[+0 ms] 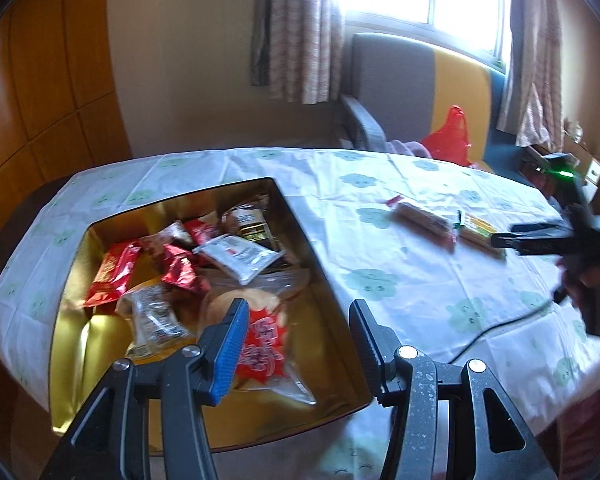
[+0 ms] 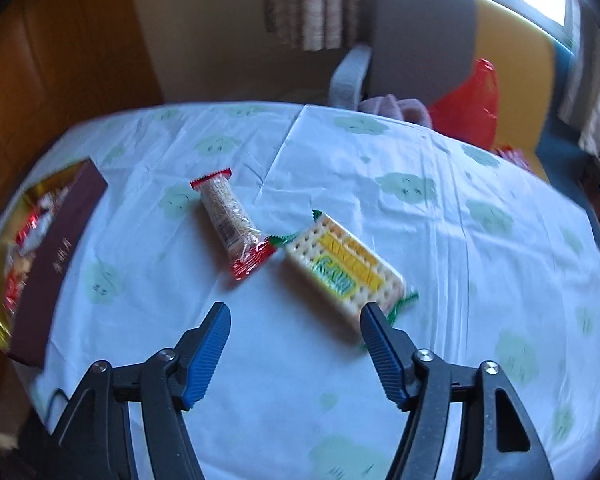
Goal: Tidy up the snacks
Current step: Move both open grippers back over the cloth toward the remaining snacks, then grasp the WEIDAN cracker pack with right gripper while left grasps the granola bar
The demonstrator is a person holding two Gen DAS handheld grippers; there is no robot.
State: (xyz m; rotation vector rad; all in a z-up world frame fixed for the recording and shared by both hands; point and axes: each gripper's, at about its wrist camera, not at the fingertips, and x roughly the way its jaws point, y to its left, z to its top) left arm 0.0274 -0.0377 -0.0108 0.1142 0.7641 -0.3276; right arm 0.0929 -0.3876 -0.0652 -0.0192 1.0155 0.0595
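A gold-lined box on the table holds several snack packets, among them a clear bag with red print and a white packet. My left gripper is open and empty above the box's near right part. Two snacks lie on the cloth: a red-ended cracker roll and a yellow-green biscuit pack. My right gripper is open and empty just in front of them, its right finger close to the biscuit pack. The right gripper also shows in the left wrist view, by the same snacks.
The table has a white cloth with green clouds. The box's dark outer wall stands at the left in the right wrist view. A grey and yellow chair with a red plastic bag stands behind the table. A black cable runs across the cloth.
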